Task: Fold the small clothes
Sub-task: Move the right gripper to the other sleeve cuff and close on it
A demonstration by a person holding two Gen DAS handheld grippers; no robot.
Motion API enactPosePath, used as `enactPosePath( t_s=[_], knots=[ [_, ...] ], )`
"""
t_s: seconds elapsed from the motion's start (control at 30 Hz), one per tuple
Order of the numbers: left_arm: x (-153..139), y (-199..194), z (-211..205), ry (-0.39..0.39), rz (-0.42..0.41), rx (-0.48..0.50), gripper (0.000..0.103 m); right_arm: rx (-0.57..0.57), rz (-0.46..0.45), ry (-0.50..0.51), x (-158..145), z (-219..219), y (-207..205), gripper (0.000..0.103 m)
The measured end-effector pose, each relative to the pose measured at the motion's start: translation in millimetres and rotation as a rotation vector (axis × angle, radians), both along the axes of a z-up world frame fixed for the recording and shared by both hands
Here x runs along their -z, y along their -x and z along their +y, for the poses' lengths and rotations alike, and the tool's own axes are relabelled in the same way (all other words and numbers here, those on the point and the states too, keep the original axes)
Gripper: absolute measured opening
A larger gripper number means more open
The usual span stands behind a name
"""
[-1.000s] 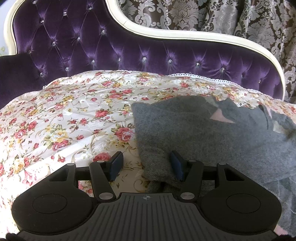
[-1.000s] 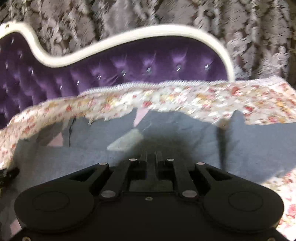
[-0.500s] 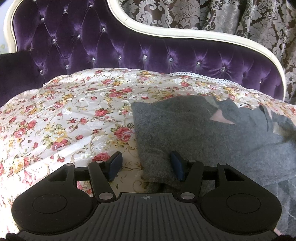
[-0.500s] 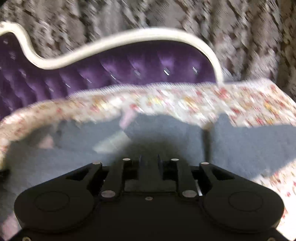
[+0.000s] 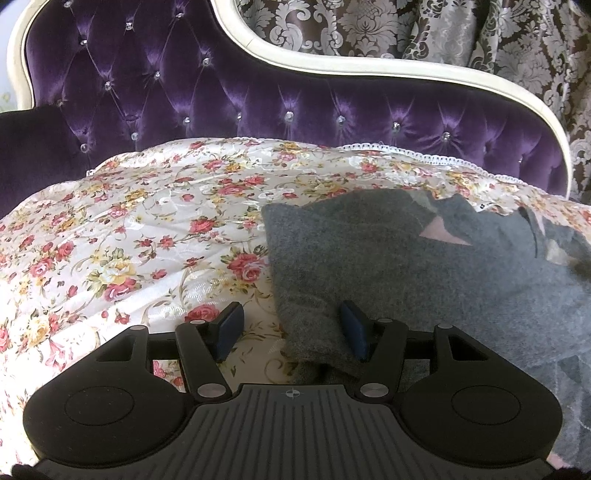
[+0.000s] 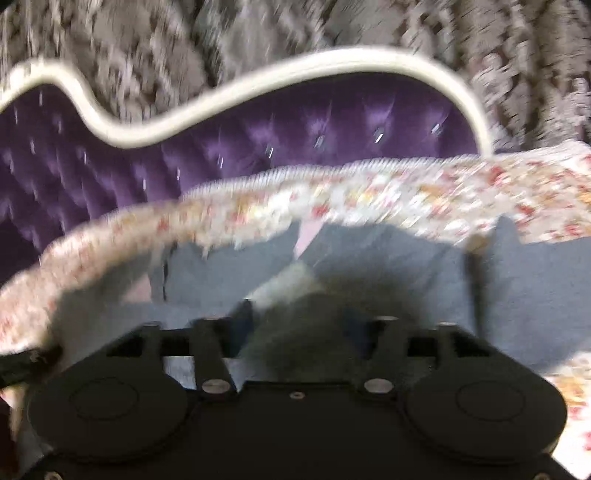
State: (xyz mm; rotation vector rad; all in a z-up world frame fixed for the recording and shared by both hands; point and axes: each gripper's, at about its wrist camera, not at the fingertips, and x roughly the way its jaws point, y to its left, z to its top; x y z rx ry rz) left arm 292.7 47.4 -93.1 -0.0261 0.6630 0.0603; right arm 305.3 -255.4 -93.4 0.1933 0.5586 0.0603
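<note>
A grey knitted garment (image 5: 406, 266) lies on the floral bedspread (image 5: 147, 236), right of centre in the left wrist view, with a small pink patch near its far edge. My left gripper (image 5: 291, 326) is open low over the bed; the garment's near left corner lies between its blue-padded fingers, touching the right pad (image 5: 352, 328). In the blurred right wrist view the same garment (image 6: 406, 266) spreads across the bed. My right gripper (image 6: 299, 325) is open just above it, and a dark fold of the cloth sits between its fingers.
A purple tufted headboard (image 5: 221, 92) with a cream frame rises behind the bed, with patterned curtains (image 5: 406, 29) beyond. The floral bedspread (image 6: 369, 192) runs past the garment on the left and far sides.
My right gripper was shut and is now open, and it has swung with motion blur over the garment. My left gripper has stayed open and shifted only slightly.
</note>
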Motion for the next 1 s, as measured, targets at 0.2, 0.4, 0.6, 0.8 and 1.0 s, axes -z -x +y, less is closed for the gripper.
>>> enactPosePath(
  t_s=[0.2, 0.4, 0.6, 0.8, 1.0],
  knots=[
    [-1.1, -2.1, -1.2, -0.009, 0.016, -0.005, 0.058, 0.144, -0.054, -0.057, -23.7, -74.8, 48.8, 0.067],
    [-28.7, -6.5, 1.8, 0.019, 0.056, -0.064, 0.056, 0.347, 0.002, -0.059, -15.3, -158.9, 72.4, 0.069],
    [-62.1, -0.9, -32.0, 0.041, -0.019, 0.042, 0.056, 0.483, 0.037, -0.1, -1.9, -221.0, 78.9, 0.069],
    [-46.2, -10.9, -70.3, 0.062, 0.03, 0.16, 0.056, 0.579, 0.043, -0.133, 17.4, -261.8, 72.9, 0.069],
    [-8.5, -12.1, -85.6, 0.015, 0.086, 0.196, 0.057, 0.615, 0.017, -0.192, 32.9, -288.7, 64.3, 0.069]
  ],
)
